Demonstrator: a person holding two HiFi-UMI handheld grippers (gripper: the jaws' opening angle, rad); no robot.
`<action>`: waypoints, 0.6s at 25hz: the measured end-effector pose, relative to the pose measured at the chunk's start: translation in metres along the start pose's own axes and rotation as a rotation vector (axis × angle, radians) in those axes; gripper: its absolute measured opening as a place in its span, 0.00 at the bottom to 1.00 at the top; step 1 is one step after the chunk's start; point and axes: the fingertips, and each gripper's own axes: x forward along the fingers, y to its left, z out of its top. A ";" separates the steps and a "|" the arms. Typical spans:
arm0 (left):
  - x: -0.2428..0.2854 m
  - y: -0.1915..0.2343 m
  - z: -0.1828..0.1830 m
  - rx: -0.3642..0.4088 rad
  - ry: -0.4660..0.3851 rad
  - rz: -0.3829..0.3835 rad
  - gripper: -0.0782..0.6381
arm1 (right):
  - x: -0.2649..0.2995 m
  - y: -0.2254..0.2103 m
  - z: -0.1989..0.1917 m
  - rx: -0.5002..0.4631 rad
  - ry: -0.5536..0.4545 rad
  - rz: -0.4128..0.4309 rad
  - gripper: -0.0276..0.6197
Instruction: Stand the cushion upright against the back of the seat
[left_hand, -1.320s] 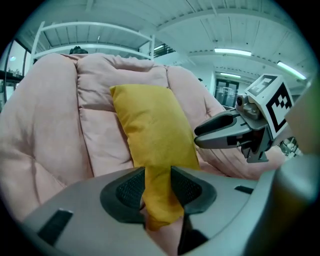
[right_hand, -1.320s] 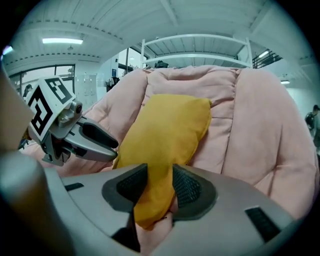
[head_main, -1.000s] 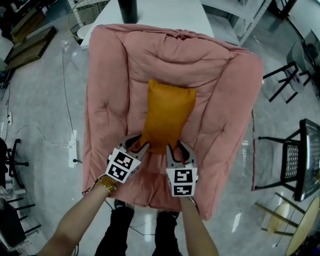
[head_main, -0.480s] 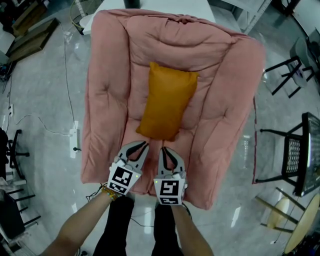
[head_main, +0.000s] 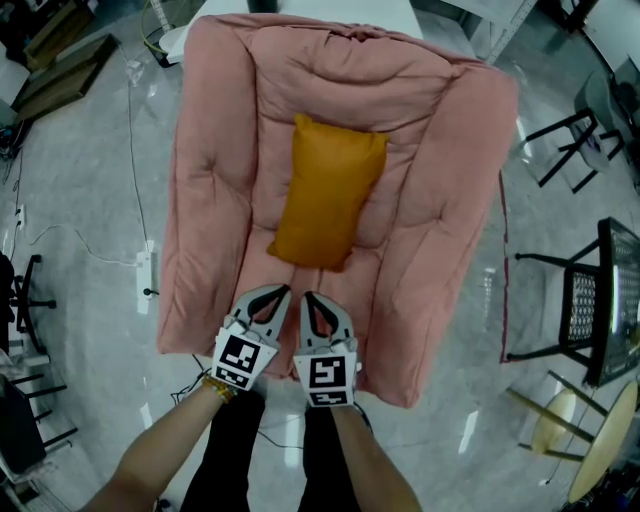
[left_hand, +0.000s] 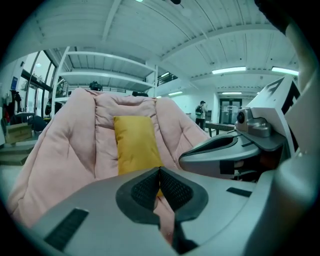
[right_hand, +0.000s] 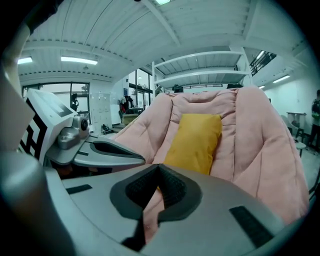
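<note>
An orange cushion (head_main: 325, 190) leans lengthwise against the back of the pink padded seat (head_main: 215, 180). It stands upright in the left gripper view (left_hand: 135, 145) and the right gripper view (right_hand: 195, 140). My left gripper (head_main: 280, 293) and right gripper (head_main: 311, 299) sit side by side over the seat's front edge, a short way clear of the cushion's near end. Both have just been closing and are now shut, with nothing between the pads. Each gripper view shows its own closed jaws, left (left_hand: 160, 172) and right (right_hand: 159, 170), with the other gripper alongside.
Black metal chairs (head_main: 590, 310) stand on the glossy floor to the right. A power strip (head_main: 148, 285) with cables lies left of the seat. A white table (head_main: 300, 8) is behind the seat's back. The person's legs are just below the seat's front edge.
Both grippers let go of the cushion's near end, drew back to the seat's front edge and closed their jaws. The cushion stays leaning against the back.
</note>
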 end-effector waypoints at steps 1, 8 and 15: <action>-0.002 -0.002 0.002 0.001 -0.003 -0.001 0.13 | -0.001 0.003 0.001 -0.004 -0.001 0.005 0.07; -0.017 -0.011 0.028 0.002 -0.046 -0.001 0.13 | -0.021 0.004 0.026 -0.009 -0.037 -0.013 0.06; -0.061 -0.016 0.087 -0.009 -0.119 0.001 0.13 | -0.063 0.021 0.089 0.007 -0.087 -0.029 0.06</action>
